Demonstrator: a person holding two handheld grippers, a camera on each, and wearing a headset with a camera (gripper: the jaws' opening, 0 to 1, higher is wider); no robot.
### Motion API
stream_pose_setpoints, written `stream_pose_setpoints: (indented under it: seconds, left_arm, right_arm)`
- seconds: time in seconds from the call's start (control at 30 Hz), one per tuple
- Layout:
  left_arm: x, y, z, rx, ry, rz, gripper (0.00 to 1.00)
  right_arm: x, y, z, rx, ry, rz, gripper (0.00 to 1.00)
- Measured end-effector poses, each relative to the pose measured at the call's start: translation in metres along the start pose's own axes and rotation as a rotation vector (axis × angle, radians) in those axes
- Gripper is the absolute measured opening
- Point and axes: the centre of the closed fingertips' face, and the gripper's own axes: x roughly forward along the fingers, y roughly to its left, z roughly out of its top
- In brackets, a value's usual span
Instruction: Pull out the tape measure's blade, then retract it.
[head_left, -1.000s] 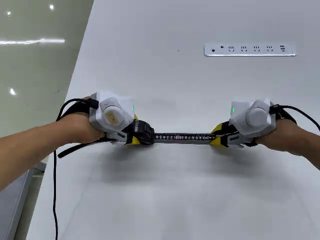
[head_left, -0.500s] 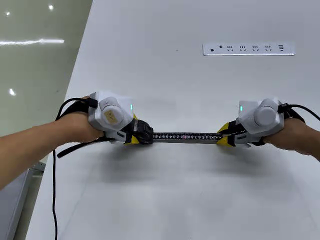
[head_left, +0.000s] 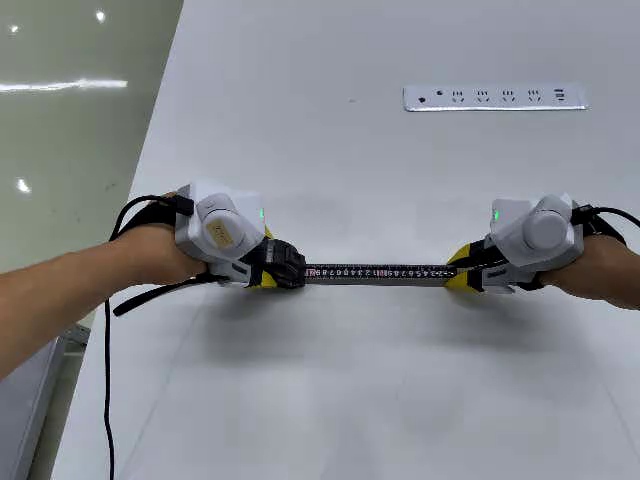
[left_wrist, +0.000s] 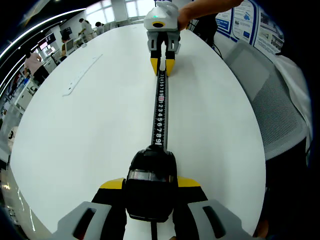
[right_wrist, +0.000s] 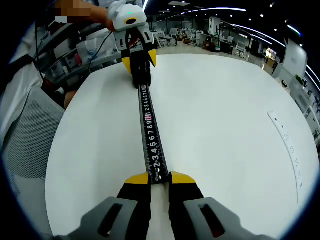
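The black tape measure case (head_left: 284, 266) (left_wrist: 151, 181) sits just above the white table, clamped in my left gripper (head_left: 268, 270) (left_wrist: 151, 184), which is shut on it. Its dark numbered blade (head_left: 378, 272) (left_wrist: 160, 112) (right_wrist: 149, 134) runs straight out to the right. My right gripper (head_left: 459, 273) (right_wrist: 159, 178) is shut on the blade's free end with its yellow-tipped jaws. In the left gripper view the right gripper (left_wrist: 163, 64) stands at the far end of the blade. In the right gripper view the left gripper (right_wrist: 138, 59) holds the case (right_wrist: 139, 70) at the far end.
A white power strip (head_left: 494, 97) (left_wrist: 81, 75) (right_wrist: 289, 148) lies flat on the white table (head_left: 350, 390) beyond the grippers. The table's left edge (head_left: 140, 190) drops to a glossy floor. A black cable (head_left: 108, 380) hangs from the left hand. A mesh chair (left_wrist: 282, 115) stands by the table.
My right gripper has moved further right with the blade's end, so more of the blade is drawn out of the case. The left gripper and the case have stayed put.
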Motion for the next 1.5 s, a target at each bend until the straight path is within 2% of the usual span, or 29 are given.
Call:
stream_pose_setpoints:
  seconds: [0.8,1.5]
  left_arm:
    - [0.0,0.001,-0.002,0.004,0.003,0.001,0.32]
    - [0.002,0.003,-0.003,0.0,-0.004,0.012,0.33]
  right_arm:
    - [-0.017,-0.006,-0.019,0.006,0.021,-0.016,0.11]
    - [-0.016,-0.008,-0.019,-0.032,0.061,-0.033,0.13]
